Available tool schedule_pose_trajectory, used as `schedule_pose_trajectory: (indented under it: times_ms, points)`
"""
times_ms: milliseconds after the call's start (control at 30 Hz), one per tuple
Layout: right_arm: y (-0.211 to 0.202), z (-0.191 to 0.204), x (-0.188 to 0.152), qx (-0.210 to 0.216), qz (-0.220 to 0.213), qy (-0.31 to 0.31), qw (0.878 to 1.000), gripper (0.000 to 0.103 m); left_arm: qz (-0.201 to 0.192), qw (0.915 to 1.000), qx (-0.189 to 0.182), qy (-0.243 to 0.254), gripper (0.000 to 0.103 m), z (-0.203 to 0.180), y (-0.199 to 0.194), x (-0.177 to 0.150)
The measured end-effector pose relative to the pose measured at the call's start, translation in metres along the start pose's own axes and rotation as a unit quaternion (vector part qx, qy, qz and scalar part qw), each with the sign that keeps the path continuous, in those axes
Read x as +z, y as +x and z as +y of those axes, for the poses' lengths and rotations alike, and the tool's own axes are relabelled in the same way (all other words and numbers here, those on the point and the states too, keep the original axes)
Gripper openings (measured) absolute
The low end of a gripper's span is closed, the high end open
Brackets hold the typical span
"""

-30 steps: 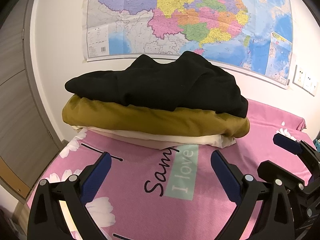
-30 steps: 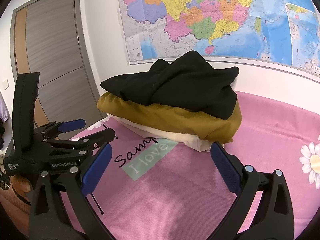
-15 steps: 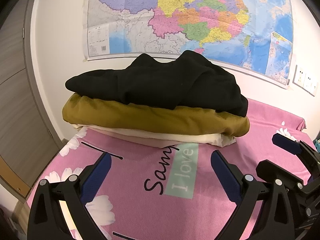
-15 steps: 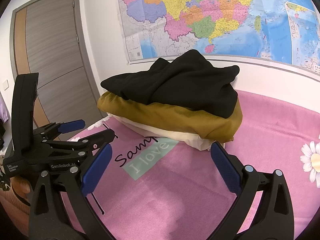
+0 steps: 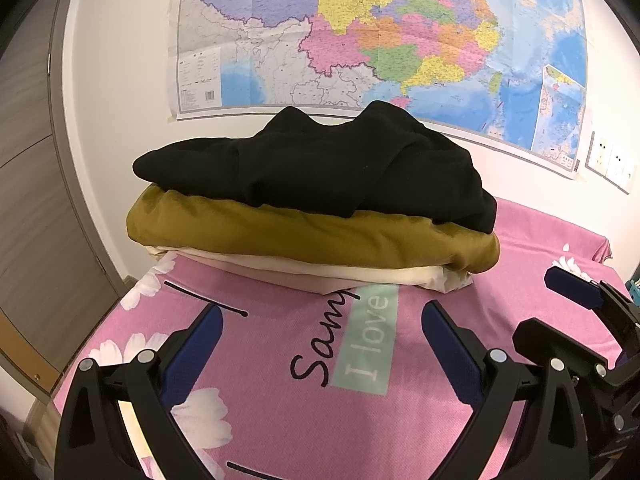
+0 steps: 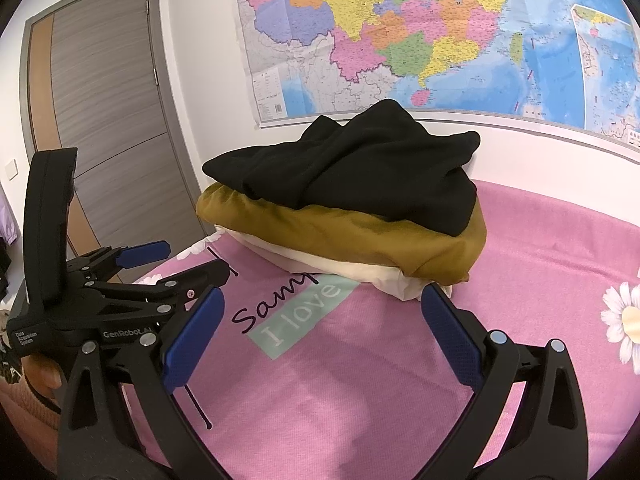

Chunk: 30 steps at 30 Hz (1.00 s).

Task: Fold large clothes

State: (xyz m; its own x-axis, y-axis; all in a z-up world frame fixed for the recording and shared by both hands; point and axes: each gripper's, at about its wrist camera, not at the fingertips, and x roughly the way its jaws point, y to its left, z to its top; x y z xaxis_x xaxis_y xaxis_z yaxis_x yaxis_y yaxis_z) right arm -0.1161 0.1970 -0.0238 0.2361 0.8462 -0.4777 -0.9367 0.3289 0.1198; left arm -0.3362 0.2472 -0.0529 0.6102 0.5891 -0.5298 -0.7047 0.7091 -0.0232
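Observation:
A stack of three folded garments lies at the far end of the pink bed cover [image 5: 280,380]: a black one [image 5: 320,168] on top, a mustard one [image 5: 312,240] under it, a cream one [image 5: 340,276] at the bottom. The same pile shows in the right wrist view, with the black garment [image 6: 360,172] over the mustard [image 6: 340,240] and cream [image 6: 360,276] layers. My left gripper [image 5: 322,320] is open and empty, short of the pile. My right gripper [image 6: 322,304] is also open and empty, just before the pile's right corner. Each gripper appears in the other's view: left gripper [image 6: 188,262], right gripper [image 5: 560,312].
A large wall map [image 5: 380,40] hangs behind the pile. A grey door [image 6: 112,120] stands to the left, wall sockets [image 5: 608,160] to the right. The bed cover [image 6: 360,380] carries printed text and daisies. A hand [image 6: 40,376] holds the left gripper.

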Motion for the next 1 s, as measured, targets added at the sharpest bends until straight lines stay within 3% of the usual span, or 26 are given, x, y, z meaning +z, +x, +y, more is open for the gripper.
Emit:
schedule_pose_trajectory:
  times_ms: [1000]
  points:
    - [0.0006, 0.0026, 0.0002, -0.002, 0.001, 0.000, 1.000, 0.097, 0.004, 1.0000, 0.000, -0.003, 0.096, 0.0024, -0.0005, -0.0019]
